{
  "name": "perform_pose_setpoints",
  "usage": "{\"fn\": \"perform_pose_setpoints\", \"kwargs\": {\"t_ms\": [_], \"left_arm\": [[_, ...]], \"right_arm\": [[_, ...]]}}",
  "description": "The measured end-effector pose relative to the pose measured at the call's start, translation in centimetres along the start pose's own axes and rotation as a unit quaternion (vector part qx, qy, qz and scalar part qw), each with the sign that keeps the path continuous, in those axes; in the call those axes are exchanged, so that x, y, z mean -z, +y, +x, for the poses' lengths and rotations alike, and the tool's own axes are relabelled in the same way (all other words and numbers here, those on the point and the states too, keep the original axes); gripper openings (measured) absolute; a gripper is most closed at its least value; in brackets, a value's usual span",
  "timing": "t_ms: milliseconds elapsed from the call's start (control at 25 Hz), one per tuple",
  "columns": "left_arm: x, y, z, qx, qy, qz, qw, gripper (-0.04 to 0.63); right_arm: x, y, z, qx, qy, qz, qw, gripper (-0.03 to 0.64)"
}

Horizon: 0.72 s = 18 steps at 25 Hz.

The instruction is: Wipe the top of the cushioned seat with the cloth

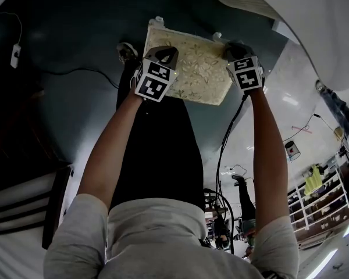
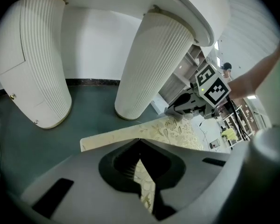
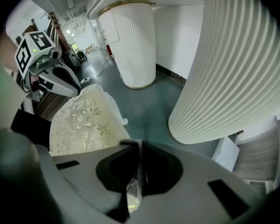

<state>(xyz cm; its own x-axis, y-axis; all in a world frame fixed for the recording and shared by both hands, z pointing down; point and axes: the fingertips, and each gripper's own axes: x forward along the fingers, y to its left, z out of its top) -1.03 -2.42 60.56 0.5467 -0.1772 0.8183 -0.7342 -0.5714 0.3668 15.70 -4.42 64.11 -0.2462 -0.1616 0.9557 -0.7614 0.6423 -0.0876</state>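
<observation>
A cream seat cushion (image 1: 192, 68) with a gold floral pattern hangs over the dark floor, held at two opposite edges. My left gripper (image 1: 163, 54) is shut on its left edge; in the left gripper view the floral fabric (image 2: 177, 132) runs in between the closed jaws (image 2: 140, 141). On the right edge my right gripper (image 1: 235, 50) is shut too. In the right gripper view the cushion (image 3: 84, 120) lies to the left, and a crinkled strip of its edge sits pinched in the gripper (image 3: 139, 143). No separate cloth shows in any view.
Two white ribbed pedestals (image 2: 154, 64) (image 2: 32, 64) stand on the dark teal floor (image 1: 75, 68) beyond the cushion, one close to my right gripper (image 3: 233, 78). A black cable (image 1: 227, 138) trails along the person's right side. A shelf rack (image 1: 320, 196) stands on the pale floor at the right.
</observation>
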Motion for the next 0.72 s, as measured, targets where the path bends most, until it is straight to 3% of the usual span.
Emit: {"fn": "perform_pose_setpoints", "kwargs": {"t_ms": [720], "left_arm": [[0.5, 4.7, -2.0, -0.008, 0.003, -0.012, 0.9999, 0.014]], "right_arm": [[-5.0, 4.5, 1.5, -0.003, -0.014, 0.026, 1.000, 0.014]]}}
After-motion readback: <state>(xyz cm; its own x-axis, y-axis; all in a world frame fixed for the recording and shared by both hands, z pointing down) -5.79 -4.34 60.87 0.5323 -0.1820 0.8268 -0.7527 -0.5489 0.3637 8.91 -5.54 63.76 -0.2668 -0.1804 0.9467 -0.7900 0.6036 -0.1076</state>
